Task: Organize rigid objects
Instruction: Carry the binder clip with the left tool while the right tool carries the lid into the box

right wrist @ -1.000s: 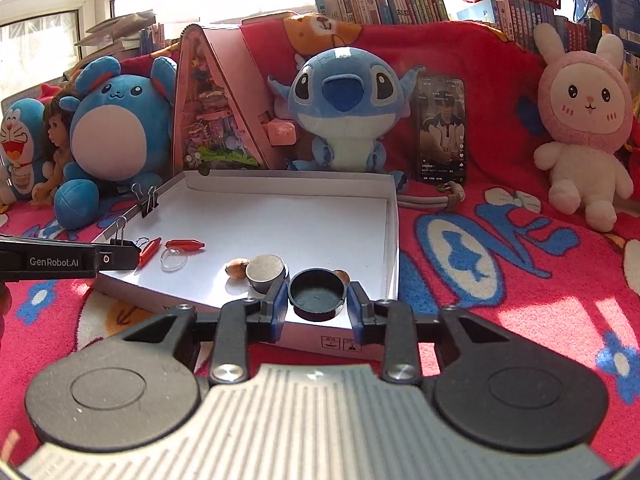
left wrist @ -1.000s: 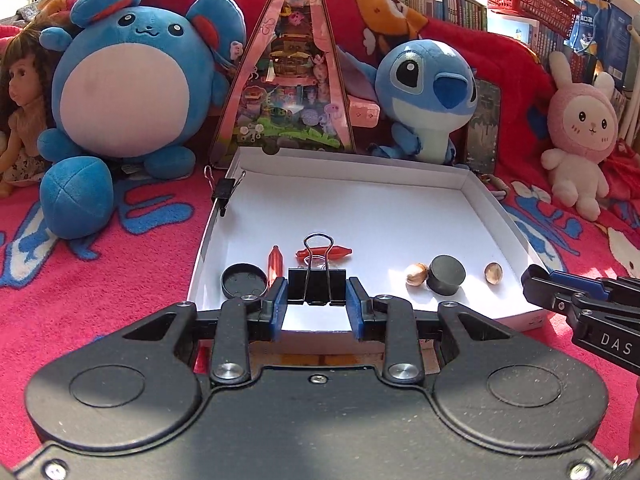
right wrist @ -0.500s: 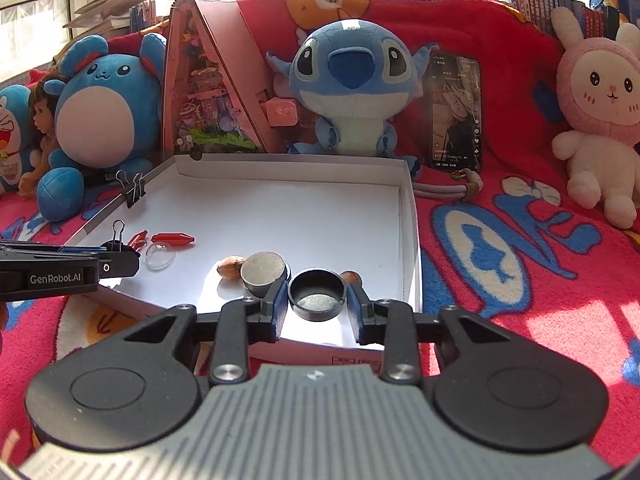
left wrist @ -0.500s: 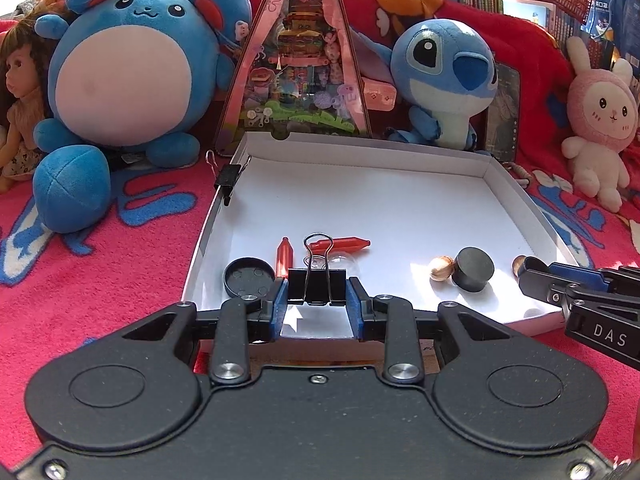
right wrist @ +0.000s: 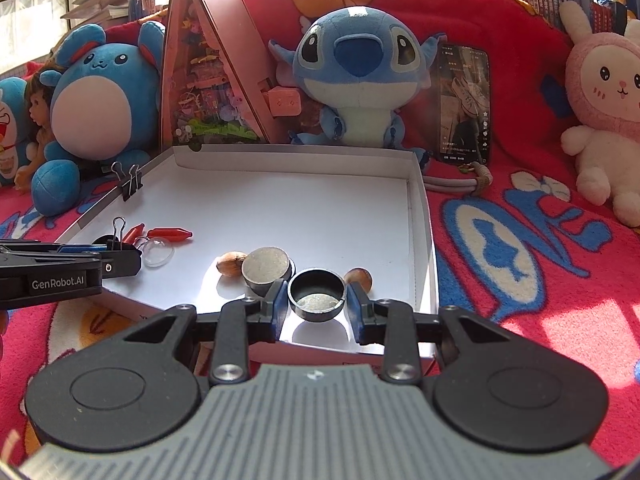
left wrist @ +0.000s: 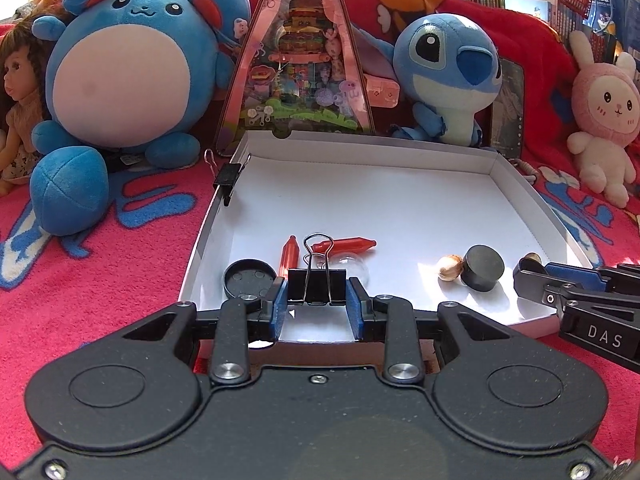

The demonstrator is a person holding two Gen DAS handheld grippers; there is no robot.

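My left gripper (left wrist: 317, 294) is shut on a black binder clip (left wrist: 317, 287), held over the near edge of a white cardboard tray (left wrist: 400, 148). Beyond it lie two red bullet-shaped pieces (left wrist: 289, 256), a clear dome (left wrist: 352, 266), a black cap (left wrist: 249, 283), a nut (left wrist: 450, 268) and a black puck (left wrist: 482, 267). My right gripper (right wrist: 317, 298) is shut on a small black cup (right wrist: 317, 294) at the tray's near right corner, beside a silver-topped puck (right wrist: 266, 268) and two nuts (right wrist: 230, 262). Each gripper shows at the edge of the other's view.
A second binder clip (left wrist: 229, 176) is clipped on the tray's left wall. Plush toys (left wrist: 120, 76), a doll (left wrist: 18, 92), a pink triangular box (left wrist: 296, 64) and a phone (right wrist: 462, 102) stand behind the tray on a red blanket (right wrist: 520, 248). Books fill the shelf behind.
Both views have come slightly closer to the tray and tipped a little downward. The clip and the cup stay gripped; the tray's contents have not moved.
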